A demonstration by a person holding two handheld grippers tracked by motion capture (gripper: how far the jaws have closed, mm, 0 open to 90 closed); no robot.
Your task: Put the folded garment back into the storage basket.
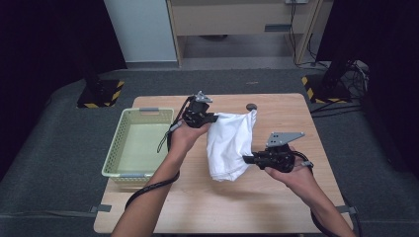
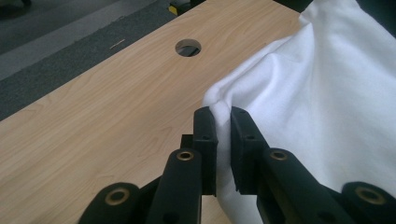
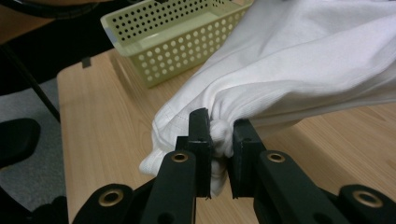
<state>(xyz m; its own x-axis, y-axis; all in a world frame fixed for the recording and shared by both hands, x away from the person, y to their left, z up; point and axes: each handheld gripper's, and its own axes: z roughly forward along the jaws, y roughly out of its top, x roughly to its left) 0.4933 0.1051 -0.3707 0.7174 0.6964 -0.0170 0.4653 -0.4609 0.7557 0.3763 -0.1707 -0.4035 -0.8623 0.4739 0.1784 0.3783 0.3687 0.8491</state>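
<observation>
A white cloth point(image 1: 228, 143) hangs bunched above the middle of the wooden table point(image 1: 197, 207), held between both grippers. My left gripper point(image 1: 213, 117) is shut on the cloth's upper left edge, and a fold of the white cloth point(image 2: 317, 93) is pinched between the black jaws of that left gripper point(image 2: 223, 116). My right gripper point(image 1: 247, 159) is shut on the cloth's lower right part. In the right gripper view a wad of the cloth point(image 3: 289, 70) is squeezed between the two jaws of my right gripper point(image 3: 220, 122).
A pale green perforated basket point(image 1: 116, 148) stands at the table's left side, its wall point(image 3: 177, 44) behind the cloth in the right gripper view. A round hole point(image 1: 252, 106) lies near the table's far edge, also the hole point(image 2: 188, 47). Black stands with hazard stripes flank the table.
</observation>
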